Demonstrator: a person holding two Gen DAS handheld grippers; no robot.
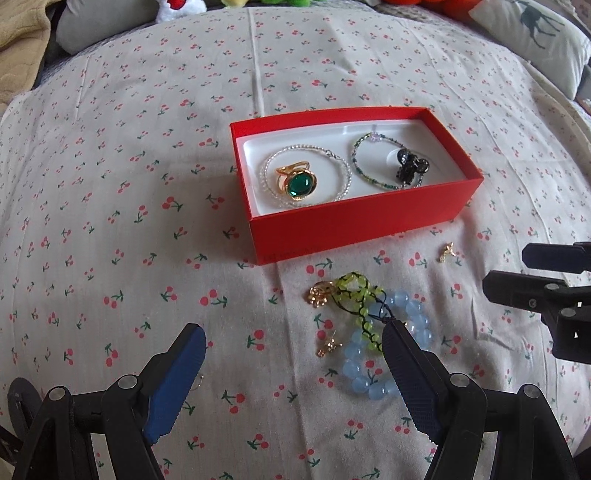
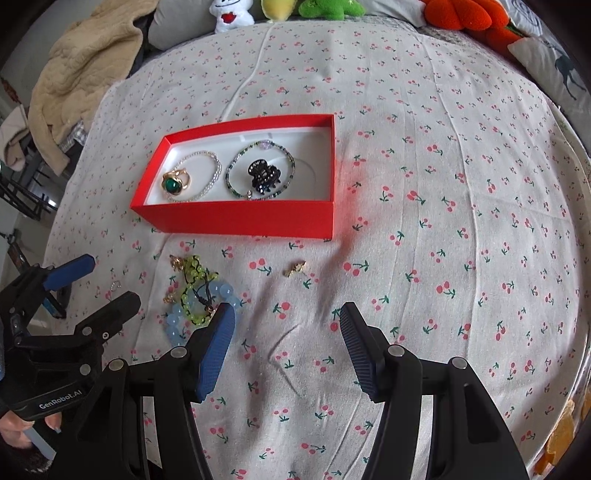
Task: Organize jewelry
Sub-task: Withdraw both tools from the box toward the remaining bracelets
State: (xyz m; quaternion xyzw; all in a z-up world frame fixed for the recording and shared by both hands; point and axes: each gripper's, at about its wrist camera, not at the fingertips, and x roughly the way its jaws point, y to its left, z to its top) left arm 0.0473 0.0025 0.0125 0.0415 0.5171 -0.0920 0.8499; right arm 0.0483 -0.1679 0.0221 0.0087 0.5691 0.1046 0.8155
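Observation:
A red box [image 1: 354, 218] [image 2: 236, 218] on the cherry-print bedsheet holds a green-stone gold ring [image 1: 297, 184] [image 2: 173, 183], a clear bead bracelet [image 1: 341, 173], a dark green bead bracelet [image 2: 236, 162] and a black hair claw [image 1: 410, 168] [image 2: 264, 175]. In front of it lie a blue bead bracelet [image 1: 364, 373] [image 2: 173, 321], a yellow-green braided bracelet [image 1: 356, 295] [image 2: 194, 291], gold pieces [image 1: 319, 293] [image 1: 327, 345] and a small gold charm [image 1: 447, 251] [image 2: 294, 268]. My left gripper [image 1: 293, 332] is open just before the pile. My right gripper [image 2: 288, 314] is open and empty, right of the pile.
Plush toys [image 2: 325, 9] and pillows [image 1: 535, 33] line the far edge of the bed. A beige blanket [image 2: 81, 70] hangs at the far left. A tiny silver piece [image 2: 116, 284] lies left of the pile.

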